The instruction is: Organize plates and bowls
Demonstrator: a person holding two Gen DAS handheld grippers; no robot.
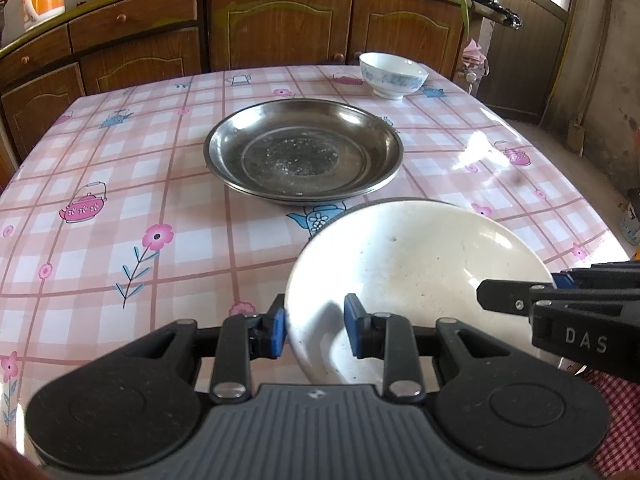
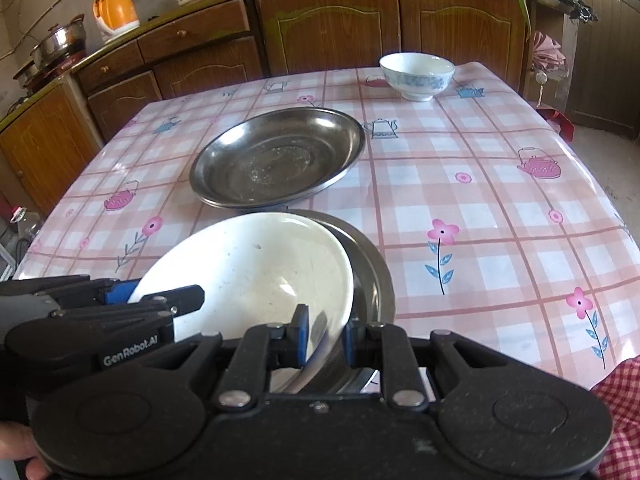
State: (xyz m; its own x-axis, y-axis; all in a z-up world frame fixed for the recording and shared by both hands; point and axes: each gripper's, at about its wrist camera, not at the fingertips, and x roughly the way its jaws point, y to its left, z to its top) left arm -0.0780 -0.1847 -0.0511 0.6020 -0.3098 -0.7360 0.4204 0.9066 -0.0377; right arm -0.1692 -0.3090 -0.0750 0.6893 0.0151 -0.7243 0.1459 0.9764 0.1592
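Note:
A white bowl sits tilted near the table's front edge, resting in a small steel dish whose dark rim shows behind it. My left gripper is shut on the bowl's left rim. On the bowl's right rim my right gripper is shut, one pad inside the bowl and one outside by the steel dish. A large steel plate lies mid-table. A blue-patterned white bowl stands at the far right.
The table wears a pink checked cloth and drops off at the right. Wooden cabinets run behind it, with an orange kettle and pots on top. A red checked fabric is at bottom right.

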